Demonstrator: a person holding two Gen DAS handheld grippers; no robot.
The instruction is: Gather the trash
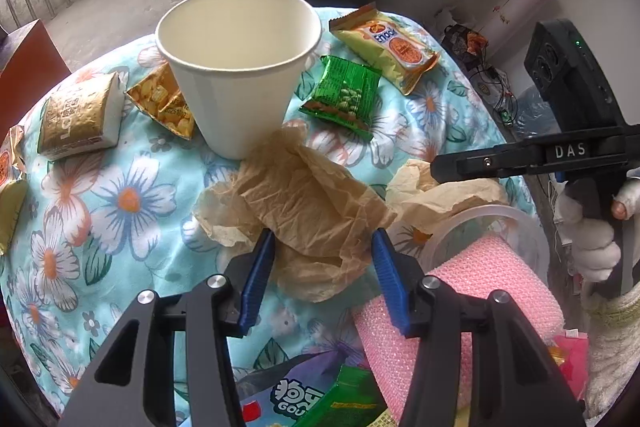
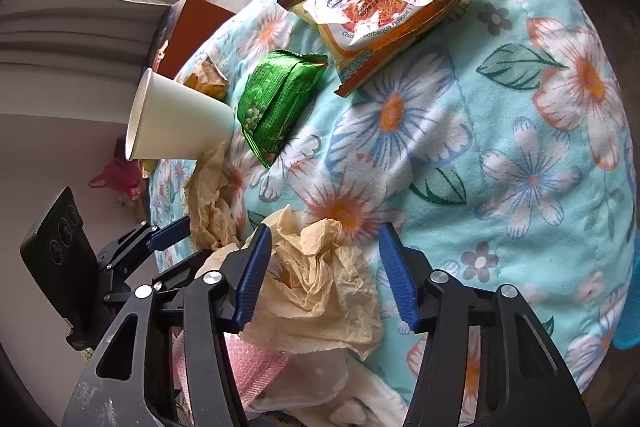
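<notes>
— Since both claws are over paper, where does the trash lie?

— One crumpled brown sheet (image 1: 304, 199) lies on the floral cloth (image 1: 120, 211), touching the foot of the white cup (image 1: 240, 67). The left gripper (image 1: 324, 267) stands wide, jaws on either side of the sheet's near edge, nothing pinched. A second wad (image 2: 320, 279) lies just beside the first; the right gripper (image 2: 328, 275) is wide too, straddling it, not closed.

— And the cup?

— Upright, and it looks empty. If it is the bin, nothing has gone in.

— What else is out?

— A green packet (image 1: 344, 95) and an orange packet (image 1: 388, 47) past the cup, a yellow packet (image 1: 166, 103) touching its left side, a gold pack (image 1: 80, 119) further left. Near the left claw are a pink bubble-wrap roll (image 1: 460, 307) in a clear tub (image 1: 496, 219) and more wrappers (image 1: 316, 399).

— So how far along?

— Barely begun, I judge: neither paper is gripped, and every packet remains on the cloth.
</notes>
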